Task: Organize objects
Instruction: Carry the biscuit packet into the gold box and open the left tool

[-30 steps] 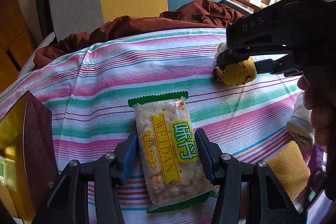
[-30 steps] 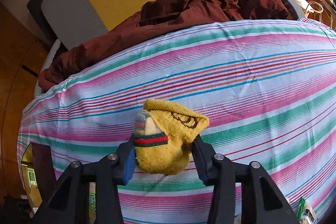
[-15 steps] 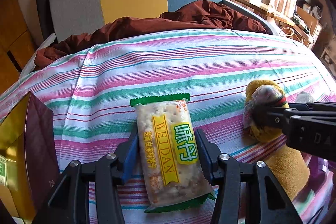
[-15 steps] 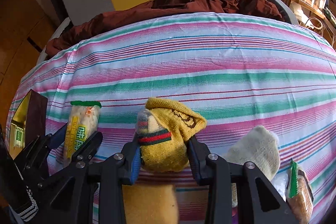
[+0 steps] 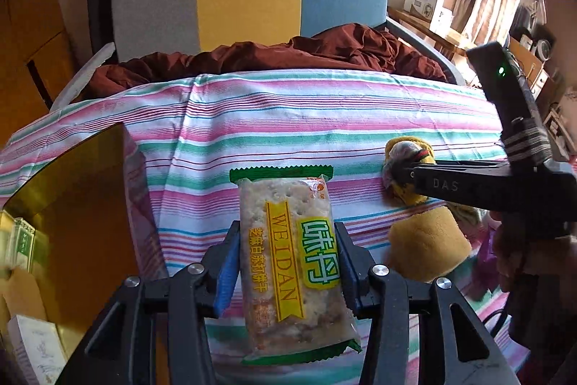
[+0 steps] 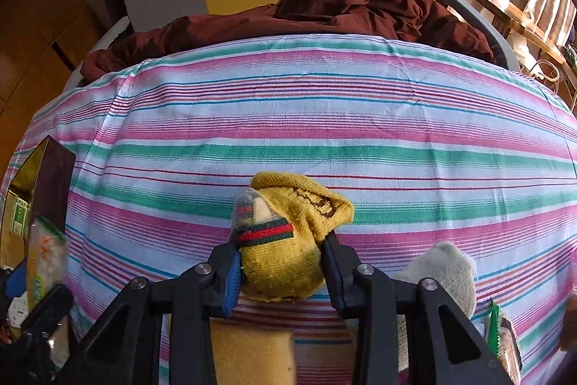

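A: Left gripper (image 5: pixel 286 271) closing, pads pinching the cracker packet (image 5: pixel 290 267); lifted off the striped cloth (image 5: pixel 324 110) since a second ago, gold box (image 5: pixel 72 197) now just left.

B: Right gripper (image 6: pixel 281 271)?

A: Clamped on the yellow sock (image 6: pixel 288 240), low over cloth, beside the grey sock (image 6: pixel 440 273). Judgement: packet heading boxward.
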Demonstrator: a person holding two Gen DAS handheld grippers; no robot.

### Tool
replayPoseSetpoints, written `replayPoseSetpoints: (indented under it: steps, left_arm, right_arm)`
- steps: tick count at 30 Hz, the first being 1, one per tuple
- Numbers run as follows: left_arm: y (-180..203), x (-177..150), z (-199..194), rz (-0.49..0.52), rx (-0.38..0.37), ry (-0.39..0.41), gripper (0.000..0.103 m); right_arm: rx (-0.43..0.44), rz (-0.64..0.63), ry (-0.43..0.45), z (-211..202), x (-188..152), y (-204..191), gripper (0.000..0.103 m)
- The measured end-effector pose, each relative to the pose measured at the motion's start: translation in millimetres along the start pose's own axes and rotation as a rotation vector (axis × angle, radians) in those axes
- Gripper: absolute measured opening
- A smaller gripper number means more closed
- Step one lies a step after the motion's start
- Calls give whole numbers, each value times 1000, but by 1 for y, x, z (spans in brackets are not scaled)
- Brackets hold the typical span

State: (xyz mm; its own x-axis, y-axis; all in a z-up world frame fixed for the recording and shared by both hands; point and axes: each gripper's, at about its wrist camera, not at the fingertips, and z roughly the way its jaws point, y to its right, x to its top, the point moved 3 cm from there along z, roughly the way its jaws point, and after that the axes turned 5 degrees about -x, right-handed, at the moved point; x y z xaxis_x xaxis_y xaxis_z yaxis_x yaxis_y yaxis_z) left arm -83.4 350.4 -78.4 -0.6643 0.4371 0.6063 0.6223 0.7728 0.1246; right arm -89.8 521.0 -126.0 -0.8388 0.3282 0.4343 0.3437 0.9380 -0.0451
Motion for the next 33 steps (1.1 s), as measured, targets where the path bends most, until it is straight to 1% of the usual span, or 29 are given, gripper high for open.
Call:
replayPoseSetpoints:
  steps: [3,6,9,11,16,19,23,26,28,30,32,33]
  left_arm:
    - [-22,-1,-26,-19,17,26,48]
    - [-58,-3,-48,-93,13,35,48]
    - [-104,-5,-66,-193,26,37,48]
    - [-134,-7,-79,-254,47,44,48]
    - [-185,-20,-109,-296,142,80,48]
    - [-210,-31,-119,-319,184,80,48]
    - [-233,-39,-123,-322,191,61,48]
    - [-248,-42,-118,-326,162,27,48]
    - [-256,-42,-110,-328,153,-3,48]
    - [-265,-40,-101,-337,168,-27,48]
    - [-272,-36,-87,-330,151,-65,48]
    - [-275,-34,-81,-332,164,-76,49]
  right_arm:
    - [-11,-8,5,0,0,-1,37]
    - [-26,-18,13,0,-1,-5,37]
    - [-36,-25,18,0,-1,-7,37]
    - [-39,-30,20,0,-2,-7,37]
    - [-44,-33,25,0,-3,-8,37]
    - [-55,-38,30,-1,-4,-9,38]
    - [-73,-49,36,-1,-5,-12,38]
    - [-78,-54,37,-2,-5,-13,38]
    - [-81,-58,38,-2,-5,-13,38]
    - [-80,-57,38,-1,-5,-13,38]
    - [-80,-57,38,-1,-5,-13,38]
    - [-82,-59,38,-1,-5,-13,38]
